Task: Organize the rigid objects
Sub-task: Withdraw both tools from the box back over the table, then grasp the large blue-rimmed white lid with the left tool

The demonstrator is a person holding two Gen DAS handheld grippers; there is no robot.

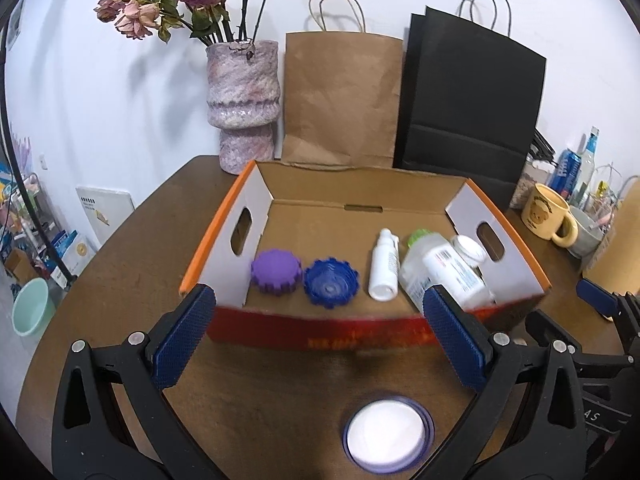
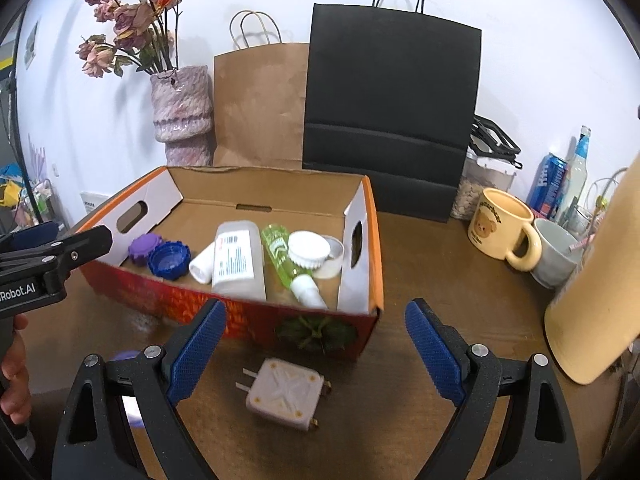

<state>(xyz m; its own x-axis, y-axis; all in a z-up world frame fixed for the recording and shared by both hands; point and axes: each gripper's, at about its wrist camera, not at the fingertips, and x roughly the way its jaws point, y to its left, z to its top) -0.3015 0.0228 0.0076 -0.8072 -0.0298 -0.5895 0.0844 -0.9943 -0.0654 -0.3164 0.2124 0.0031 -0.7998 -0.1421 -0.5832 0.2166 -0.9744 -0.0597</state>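
An open cardboard box (image 1: pixel 308 332) with orange rims sits on the brown table; it also shows in the right wrist view (image 2: pixel 372 208). Inside lie a purple cap (image 1: pixel 276 270), a blue cap (image 1: pixel 331 286), a small white bottle (image 1: pixel 385 266), a large white bottle (image 2: pixel 236 258), a green bottle (image 2: pixel 280 254) and a white lid (image 2: pixel 309 248). My left gripper (image 1: pixel 320 306) is open and empty in front of the box, above a round white-topped purple container (image 1: pixel 387 434). My right gripper (image 2: pixel 316 322) is open and empty above a white plug adapter (image 2: pixel 286 392) on the table.
A pink vase of dried roses (image 1: pixel 242 104), a brown paper bag (image 1: pixel 340 96) and a black paper bag (image 1: pixel 468 96) stand behind the box. A yellow bear mug (image 2: pixel 500 234), a grey cup (image 2: pixel 558 252), cans and bottles (image 2: pixel 560 180) crowd the right side.
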